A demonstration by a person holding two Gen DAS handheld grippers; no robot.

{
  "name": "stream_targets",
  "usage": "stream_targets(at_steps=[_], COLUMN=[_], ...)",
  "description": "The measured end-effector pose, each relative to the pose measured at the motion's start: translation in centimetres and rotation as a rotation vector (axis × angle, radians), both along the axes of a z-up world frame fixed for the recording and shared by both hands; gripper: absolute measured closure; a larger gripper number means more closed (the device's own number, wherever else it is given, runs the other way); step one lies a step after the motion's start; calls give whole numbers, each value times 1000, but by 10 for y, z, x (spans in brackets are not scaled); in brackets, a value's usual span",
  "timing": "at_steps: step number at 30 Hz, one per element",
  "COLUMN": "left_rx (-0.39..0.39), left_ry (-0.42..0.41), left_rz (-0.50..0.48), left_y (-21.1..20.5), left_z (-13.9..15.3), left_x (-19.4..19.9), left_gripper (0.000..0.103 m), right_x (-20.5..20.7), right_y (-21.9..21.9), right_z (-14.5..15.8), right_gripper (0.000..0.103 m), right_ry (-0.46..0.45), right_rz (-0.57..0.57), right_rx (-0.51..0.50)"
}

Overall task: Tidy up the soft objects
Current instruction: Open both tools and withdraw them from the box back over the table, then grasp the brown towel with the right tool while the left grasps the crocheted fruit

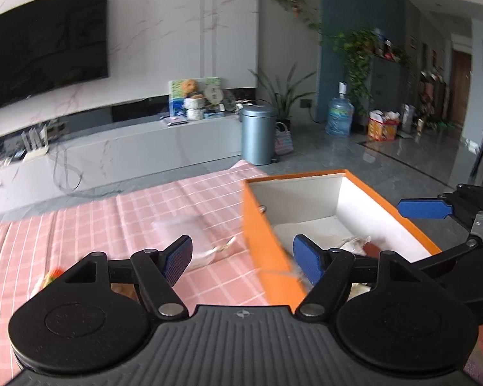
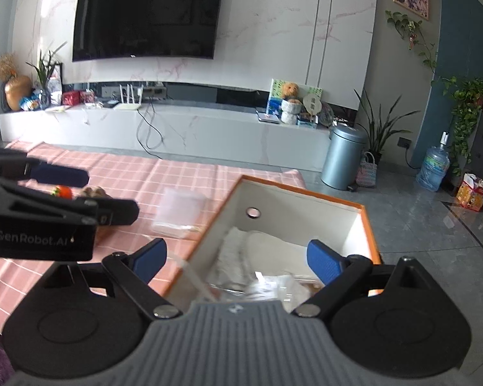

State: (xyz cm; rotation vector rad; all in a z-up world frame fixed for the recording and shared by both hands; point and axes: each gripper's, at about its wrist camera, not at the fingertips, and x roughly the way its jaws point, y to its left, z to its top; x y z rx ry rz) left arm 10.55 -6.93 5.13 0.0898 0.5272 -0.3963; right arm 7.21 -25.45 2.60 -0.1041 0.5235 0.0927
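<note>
Next clear plastic packet (image 1: 190, 234) on pink checked bench (image 1: 80, 225) left of orange white-lined box (image 1: 264, 234), nearest left gripper (image 1: 241, 257); both grippers wide, empty.

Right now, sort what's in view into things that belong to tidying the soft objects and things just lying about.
Belongs to the job:
orange box
white soft items in the box
clear packet on the checked cloth
left claw, open
right claw, open

Just lying about:
television
blue bin
water bottle
</note>
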Motion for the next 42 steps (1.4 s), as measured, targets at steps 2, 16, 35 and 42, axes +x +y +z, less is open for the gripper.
stream_targets(at_steps=[2,16,35,42], left_rx=[-29,-126,-338,-309], left_ry=[13,76,188,195], left_rz=[34,281,435,466], left_y=[17,125,200,209], left_z=[-3,-44,-95,-97], left_x=[-3,-23,-4,31], left_gripper=[19,19,15,17], right_x=[-2,2,74,114], right_y=[11,93,159,180], right_z=[-2,-19,-67,-74], right_gripper=[11,11,24,29], right_ry=[-1,2,119,158], right_rz=[17,160,203,182], right_rx=[5,-52,-65,13])
